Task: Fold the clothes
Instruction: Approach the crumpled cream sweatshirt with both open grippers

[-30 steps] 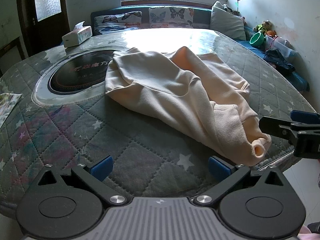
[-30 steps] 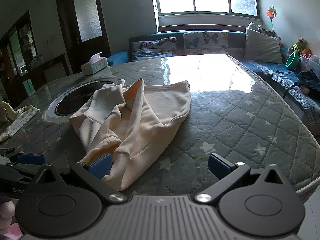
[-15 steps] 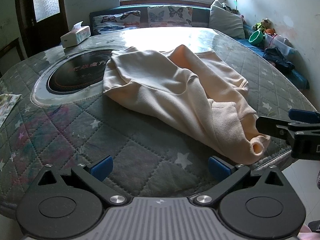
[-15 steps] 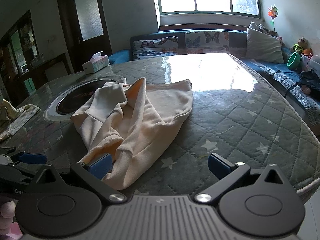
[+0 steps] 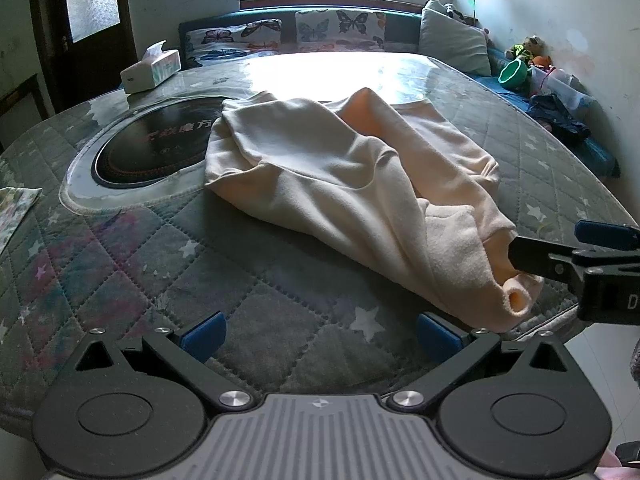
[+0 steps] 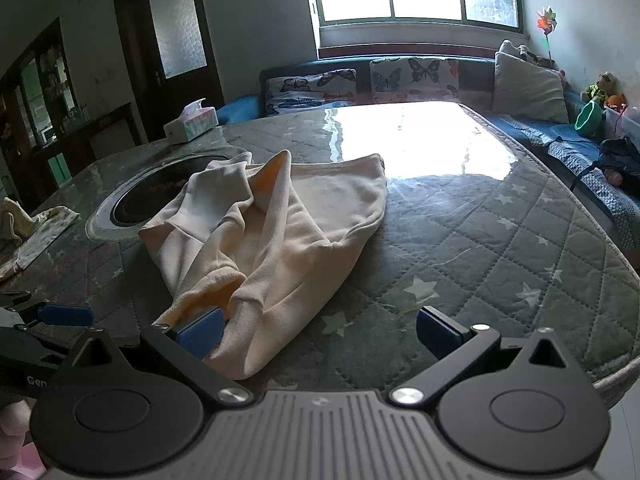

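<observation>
A cream sweatshirt (image 5: 360, 188) lies crumpled on the quilted table, one sleeve cuff (image 5: 516, 300) near the front edge. It also shows in the right wrist view (image 6: 276, 240). My left gripper (image 5: 320, 334) is open and empty, over bare quilt just left of the cuff. My right gripper (image 6: 320, 332) is open, its left finger (image 6: 200, 330) touching the near end of the sweatshirt. The right gripper shows at the right edge of the left wrist view (image 5: 580, 256); the left gripper shows at the left edge of the right wrist view (image 6: 52, 316).
The grey star-quilted table (image 6: 500, 248) has a round dark hotplate inset (image 5: 152, 148) left of the sweatshirt. A tissue box (image 5: 150, 70) stands at the far left. A patterned cloth (image 6: 28, 236) lies at the left edge. A sofa with cushions (image 6: 400, 80) runs behind.
Both grippers have edged slightly forward toward the sweatshirt. The garment lies as before, and both grippers stay open.
</observation>
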A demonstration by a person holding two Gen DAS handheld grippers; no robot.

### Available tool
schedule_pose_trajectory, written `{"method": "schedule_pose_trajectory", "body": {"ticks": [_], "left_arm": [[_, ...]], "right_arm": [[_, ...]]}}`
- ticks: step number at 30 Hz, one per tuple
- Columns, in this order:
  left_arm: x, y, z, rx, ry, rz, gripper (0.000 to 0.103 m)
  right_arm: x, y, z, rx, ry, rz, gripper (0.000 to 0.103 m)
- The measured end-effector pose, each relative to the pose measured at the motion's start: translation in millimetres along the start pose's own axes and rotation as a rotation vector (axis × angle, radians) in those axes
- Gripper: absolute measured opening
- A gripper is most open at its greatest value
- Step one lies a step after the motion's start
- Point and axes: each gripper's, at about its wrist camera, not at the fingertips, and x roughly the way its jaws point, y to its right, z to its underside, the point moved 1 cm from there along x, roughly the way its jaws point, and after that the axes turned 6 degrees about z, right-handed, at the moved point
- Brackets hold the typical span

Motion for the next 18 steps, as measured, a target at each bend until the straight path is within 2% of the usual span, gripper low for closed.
{"method": "schedule_pose_trajectory", "body": {"ticks": [18], "left_arm": [[5.2, -5.5, -14.1, -0.007, 0.001, 0.004, 0.103]], "right_arm": [[10.5, -0.1, -7.7, 0.001, -0.003, -0.026, 0.103]]}}
